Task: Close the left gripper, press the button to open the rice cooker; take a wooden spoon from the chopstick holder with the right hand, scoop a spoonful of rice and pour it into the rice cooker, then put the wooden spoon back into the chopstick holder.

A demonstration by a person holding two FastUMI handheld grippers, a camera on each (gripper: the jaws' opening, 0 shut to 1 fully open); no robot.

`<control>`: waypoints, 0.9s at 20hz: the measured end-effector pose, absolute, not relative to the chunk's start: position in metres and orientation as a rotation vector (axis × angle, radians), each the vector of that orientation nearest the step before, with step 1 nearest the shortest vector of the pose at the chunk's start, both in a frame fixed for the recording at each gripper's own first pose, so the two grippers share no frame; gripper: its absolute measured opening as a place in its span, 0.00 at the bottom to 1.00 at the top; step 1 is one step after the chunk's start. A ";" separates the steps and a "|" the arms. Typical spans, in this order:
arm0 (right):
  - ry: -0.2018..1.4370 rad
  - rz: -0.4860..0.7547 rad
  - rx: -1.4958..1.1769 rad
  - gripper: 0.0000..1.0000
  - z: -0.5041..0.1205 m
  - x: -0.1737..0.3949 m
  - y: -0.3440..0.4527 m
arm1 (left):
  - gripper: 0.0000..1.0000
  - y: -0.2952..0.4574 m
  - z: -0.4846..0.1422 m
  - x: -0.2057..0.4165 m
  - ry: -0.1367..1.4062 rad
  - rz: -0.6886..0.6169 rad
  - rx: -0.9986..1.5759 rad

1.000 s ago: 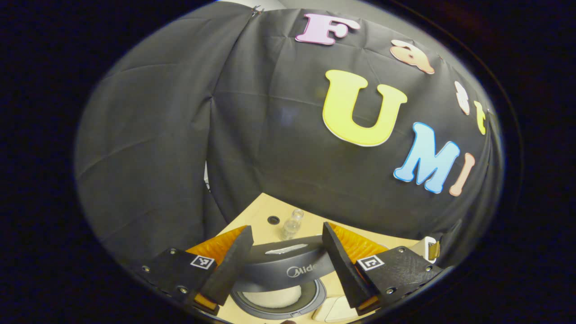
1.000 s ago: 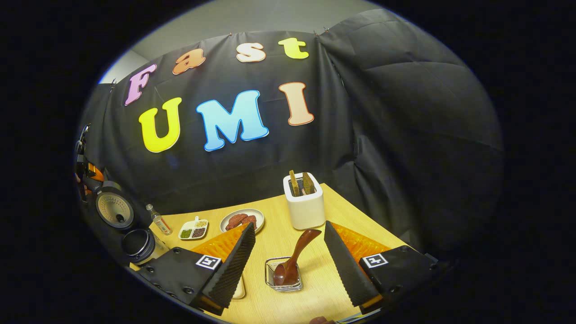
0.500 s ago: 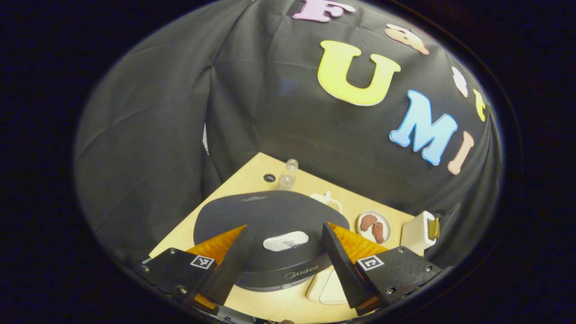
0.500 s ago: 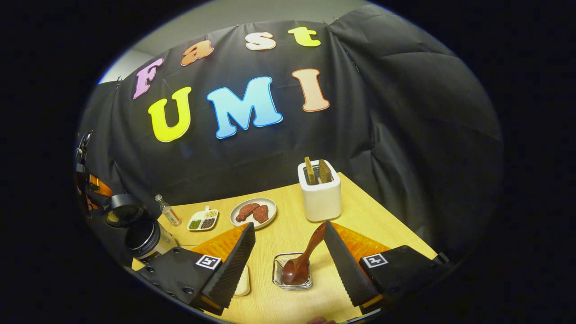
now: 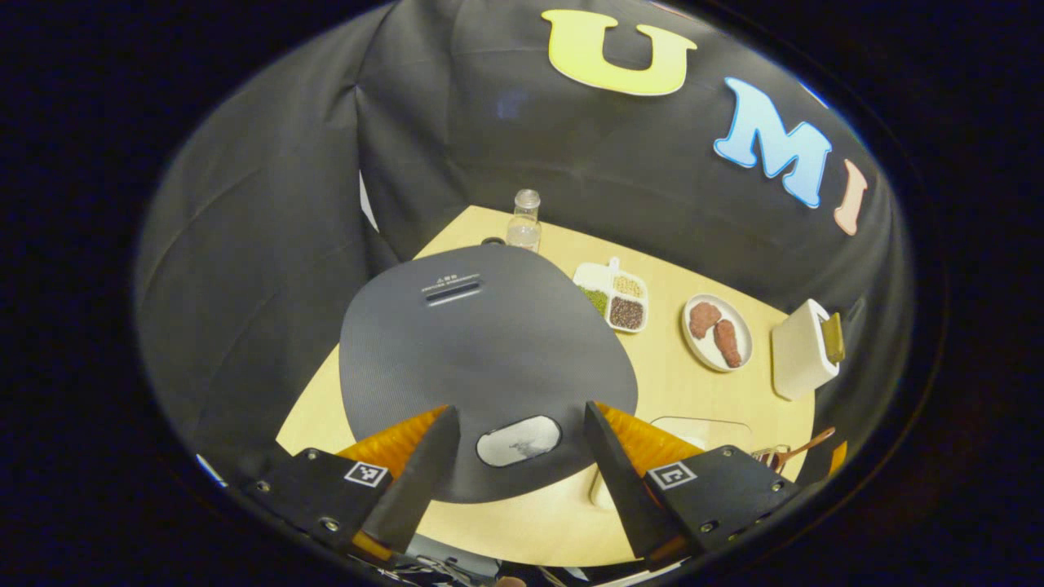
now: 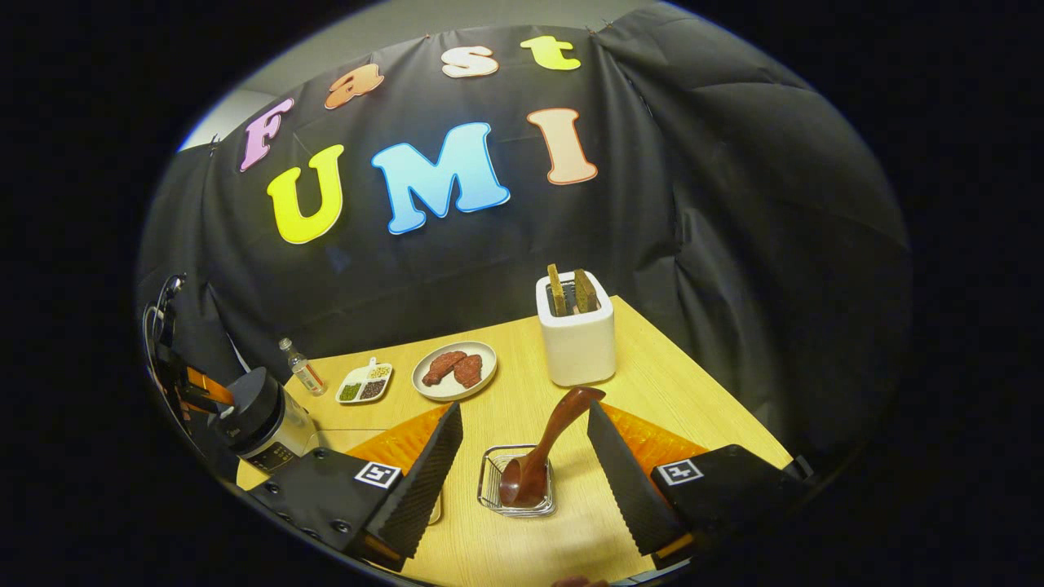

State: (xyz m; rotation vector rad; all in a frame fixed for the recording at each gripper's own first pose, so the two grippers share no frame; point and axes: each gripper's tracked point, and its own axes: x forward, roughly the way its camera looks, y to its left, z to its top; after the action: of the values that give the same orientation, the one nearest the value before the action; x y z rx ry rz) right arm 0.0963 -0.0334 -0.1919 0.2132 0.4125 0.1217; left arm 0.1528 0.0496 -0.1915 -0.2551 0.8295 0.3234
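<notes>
Even overhead light, sharp focus, soft shadows on table (image 6: 522, 391), strong fisheye bending at edges.

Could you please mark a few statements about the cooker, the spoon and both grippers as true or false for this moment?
1. The rice cooker has its lid down. True.
2. The right gripper is shut on the wooden spoon. False: its fingers stand open and apart from the spoon.
3. The spoon rests bowl-down in a wire holder. True.
4. The left gripper is shut over the lid's button. False: its fingers are spread wide, either side of the button.
5. The plate sits to the right of the white toaster in the right gripper view. False: it lies to the left.
</notes>
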 end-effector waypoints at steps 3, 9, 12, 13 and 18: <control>0.415 0.131 0.205 0.98 -0.196 0.096 -0.044 | 1.00 0.051 -0.195 0.153 0.845 0.349 -0.208; 0.455 0.153 0.218 0.98 -0.217 0.093 -0.075 | 0.96 0.052 -0.202 0.153 0.835 0.382 -0.187; 0.476 0.182 0.242 0.98 -0.228 0.092 -0.090 | 0.99 0.052 -0.202 0.153 0.802 0.416 -0.206; 0.483 0.194 0.248 0.98 -0.231 0.092 -0.094 | 0.99 0.052 -0.201 0.154 0.783 0.424 -0.198; 0.474 0.254 0.245 0.98 -0.222 0.091 -0.102 | 0.94 0.025 -0.195 0.144 0.717 0.513 -0.222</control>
State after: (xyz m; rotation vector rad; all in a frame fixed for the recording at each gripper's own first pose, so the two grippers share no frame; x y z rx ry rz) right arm 0.0910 -0.1022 -0.2223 0.2447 0.4742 0.2535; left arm 0.1436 0.0245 -0.1945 -0.2222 0.7168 0.5132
